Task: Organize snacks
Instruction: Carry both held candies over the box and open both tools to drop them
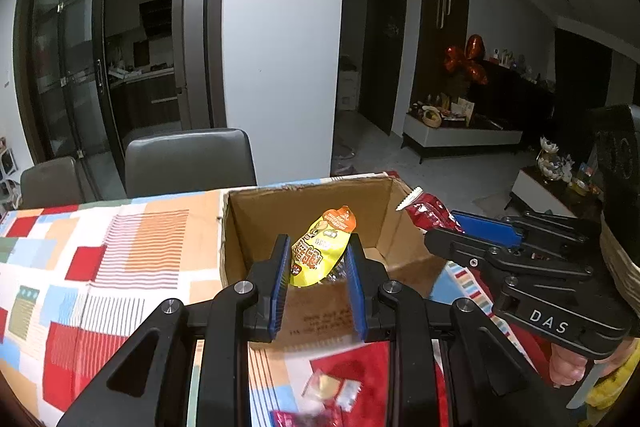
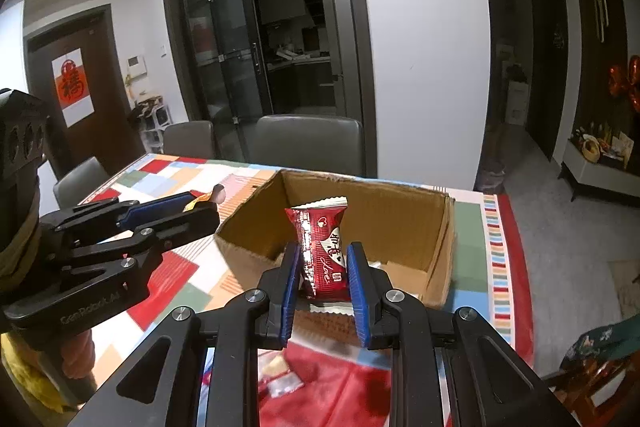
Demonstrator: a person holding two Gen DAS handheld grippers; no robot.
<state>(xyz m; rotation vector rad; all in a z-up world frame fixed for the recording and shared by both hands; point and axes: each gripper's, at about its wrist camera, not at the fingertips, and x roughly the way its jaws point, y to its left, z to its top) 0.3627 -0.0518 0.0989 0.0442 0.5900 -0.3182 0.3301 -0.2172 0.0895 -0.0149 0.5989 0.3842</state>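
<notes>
From my feed: white wall pillar (image 2: 424,39) sits mid-room, my reference. Left of it, dark-framed glass sliding doors (image 2: 224,39) open onto a dim kitchen. Right of it, a dark door (image 1: 384,43) and a tall dark cabinet (image 1: 444,15). In front of the pillar, grey chairs (image 2: 308,143) line the far edge of a table under a patchwork cloth (image 1: 100,255). Far left of the pillar, a brown door (image 2: 76,87) with a red paper charm (low light overall). Grey floor (image 1: 460,179) right of the pillar.

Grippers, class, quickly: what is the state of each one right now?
Left gripper: closed, holding the yellow snack packet.
Right gripper: closed, holding the red snack packet.
</notes>
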